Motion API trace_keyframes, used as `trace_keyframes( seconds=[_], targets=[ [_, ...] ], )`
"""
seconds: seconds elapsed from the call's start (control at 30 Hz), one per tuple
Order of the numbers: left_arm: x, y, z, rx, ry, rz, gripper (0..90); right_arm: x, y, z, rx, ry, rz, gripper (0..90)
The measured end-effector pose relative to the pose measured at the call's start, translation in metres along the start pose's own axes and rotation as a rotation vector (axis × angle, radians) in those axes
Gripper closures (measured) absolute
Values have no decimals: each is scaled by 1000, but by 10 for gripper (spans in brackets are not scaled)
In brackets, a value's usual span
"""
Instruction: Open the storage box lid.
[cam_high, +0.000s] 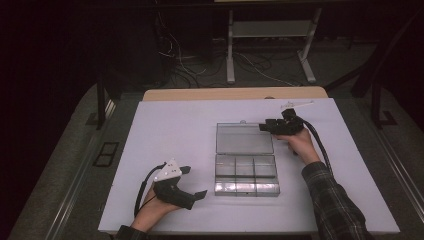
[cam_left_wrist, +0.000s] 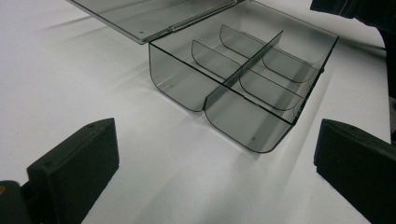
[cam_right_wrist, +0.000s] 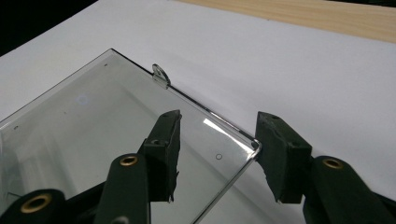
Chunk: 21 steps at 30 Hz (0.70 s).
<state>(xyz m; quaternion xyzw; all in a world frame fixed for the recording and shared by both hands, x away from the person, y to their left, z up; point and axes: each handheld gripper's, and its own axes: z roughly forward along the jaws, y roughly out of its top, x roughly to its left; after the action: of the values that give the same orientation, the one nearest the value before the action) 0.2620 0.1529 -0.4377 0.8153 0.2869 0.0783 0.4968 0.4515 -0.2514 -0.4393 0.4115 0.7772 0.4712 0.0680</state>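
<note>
No legible text, label, brand, number or sign appears on the clear compartment box (cam_high: 245, 172), its open lid (cam_right_wrist: 116, 140) or the white table (cam_high: 175, 125).

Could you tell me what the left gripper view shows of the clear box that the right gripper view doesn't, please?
The left gripper view shows the box's tray with its dividers and bare compartments, seen between the wide-apart jaws of the left gripper. The right gripper view shows the small latch tab on the lid's edge and the right gripper straddling a lid corner, one jaw over the lid, one outside it. Both show the opened lid and the white tabletop.
</note>
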Motion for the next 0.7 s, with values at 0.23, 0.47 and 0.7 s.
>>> trace_keyframes(
  seconds=[0.23,0.47,0.7],
  targets=[
    [0,0,0,0,0,-1,0,-2,-3,4,19,4,19,501],
    [0,0,0,-2,0,-2,0,-4,-7,7,37,4,29,496],
    [0,0,0,1,-2,0,0,-4,-9,9,51,4,31,493]
  ],
)
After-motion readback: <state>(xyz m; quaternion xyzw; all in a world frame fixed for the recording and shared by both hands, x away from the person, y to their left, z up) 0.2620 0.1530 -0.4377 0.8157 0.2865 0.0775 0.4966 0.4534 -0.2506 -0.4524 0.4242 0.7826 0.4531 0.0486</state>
